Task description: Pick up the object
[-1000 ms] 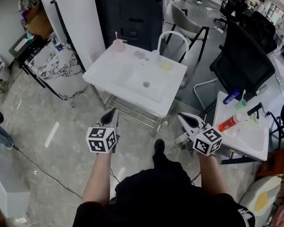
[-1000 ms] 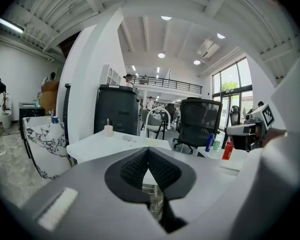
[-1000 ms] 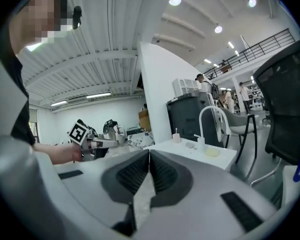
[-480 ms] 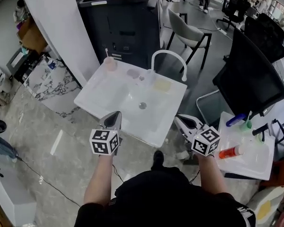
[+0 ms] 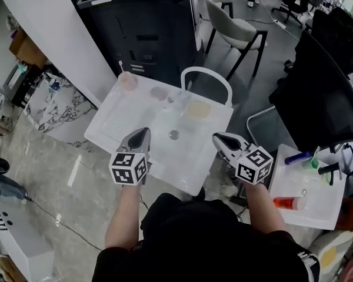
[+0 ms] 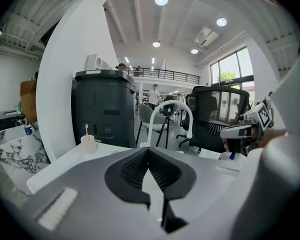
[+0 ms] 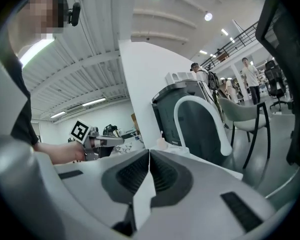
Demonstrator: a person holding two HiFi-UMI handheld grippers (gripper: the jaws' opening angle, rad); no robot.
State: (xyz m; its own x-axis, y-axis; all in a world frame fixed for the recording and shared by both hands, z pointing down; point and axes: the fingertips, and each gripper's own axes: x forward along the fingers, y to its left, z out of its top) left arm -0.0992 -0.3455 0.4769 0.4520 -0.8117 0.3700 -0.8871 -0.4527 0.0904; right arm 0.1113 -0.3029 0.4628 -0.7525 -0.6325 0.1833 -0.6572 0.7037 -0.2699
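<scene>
We held our left gripper [image 5: 142, 133] and right gripper [image 5: 219, 138] with jaws closed on nothing, by the white sink surface [image 5: 112, 122]. The pale pink cup [image 5: 127, 81] stood well ahead of the left jaws, left of the white arched tap [image 5: 206, 75].

Desk [image 5: 113, 127]: I find the basin [image 5: 162, 124] open from above, with only the drain [image 5: 174, 135] at its bottom, and the flat left part of the top bare.

The obstacles stand along the far edge. They are a pink cup [image 5: 127, 81] at the left corner, a grey disc [image 5: 159, 93] near it, the white arched faucet [image 5: 206, 70] and a yellow pad [image 5: 198, 108] under the arch.

A black cabinet [image 5: 147, 34] closes off the far side.

The near edge is free. The left claw [image 5: 142, 133] and right claw [image 5: 216, 137] hover over it, both closed and well apart, with clear room between them.

On the right, a black office chair [image 5: 329, 81] and a second desk [image 5: 310, 187] carrying bottles [image 5: 289, 202] narrow the side approach.
</scene>
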